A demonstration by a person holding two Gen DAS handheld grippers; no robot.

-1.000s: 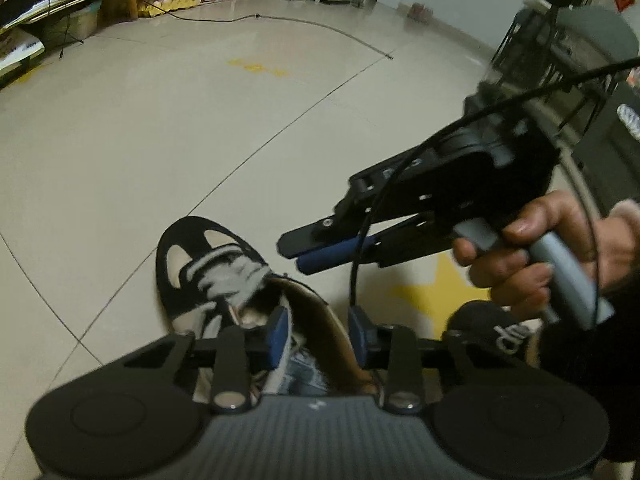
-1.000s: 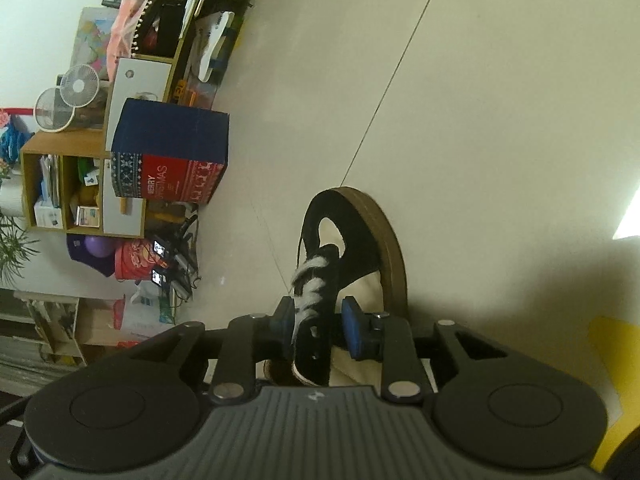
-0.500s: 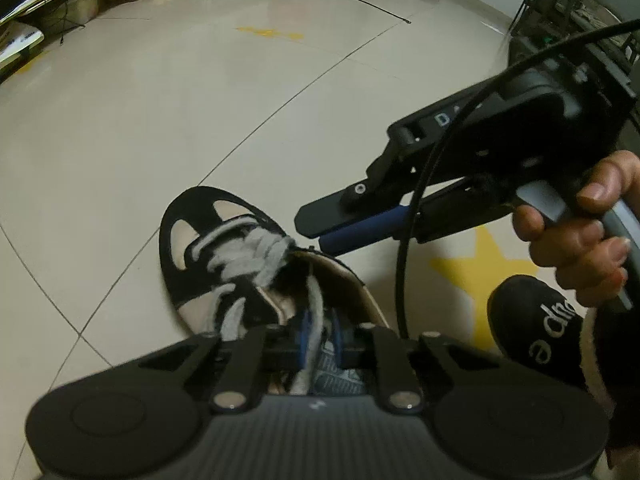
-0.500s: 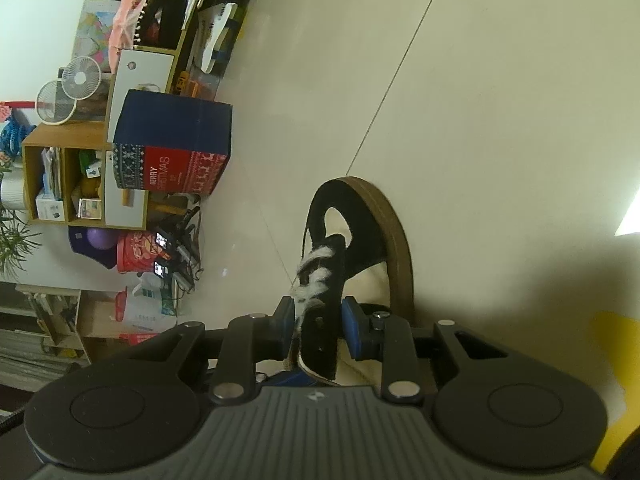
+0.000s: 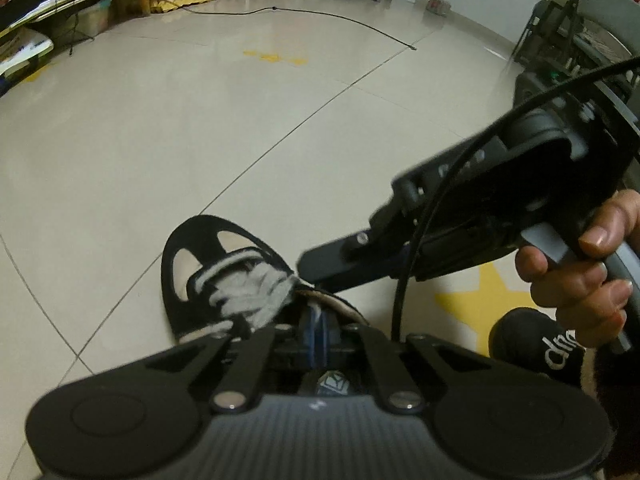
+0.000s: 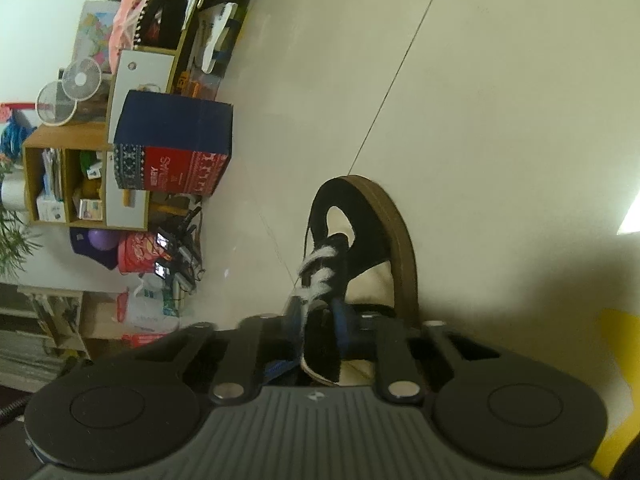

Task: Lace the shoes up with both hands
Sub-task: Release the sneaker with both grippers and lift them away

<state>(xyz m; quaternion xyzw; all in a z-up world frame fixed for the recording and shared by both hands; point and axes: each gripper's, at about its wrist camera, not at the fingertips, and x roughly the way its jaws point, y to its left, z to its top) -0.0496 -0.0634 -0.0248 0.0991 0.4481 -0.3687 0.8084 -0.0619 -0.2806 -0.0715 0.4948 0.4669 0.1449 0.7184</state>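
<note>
Nearest in the left wrist view, the left claw (image 5: 317, 338) has drawn its blue pads together since a second ago, when they stood apart over the shoe's opening; they now pinch a pale strand of lace (image 5: 316, 316) at the shoe's throat. In the right wrist view, the right claw (image 6: 318, 318) is closing at this moment, its pads narrowed from their earlier spread around the dark upper edge of the shoe (image 6: 360, 240) and the fuzzy lace beside it; whether the pads press yet on the lace or on the tongue cannot be told. The person's right hand (image 5: 588, 276) squeezes the trigger of that tool, which reaches in from the right above the shoe's collar. The black-and-cream shoe (image 5: 224, 276) lies on the tiled floor (image 5: 200, 140), toe pointing away, its grey-white laces crossed over the instep. Beyond it a black cable (image 5: 320, 16) trails across the floor toward shelves at the wall. Taken together, both claws have just committed to grips, so the step in hand appears to be securing the two lace ends before pulling or crossing them.
</note>
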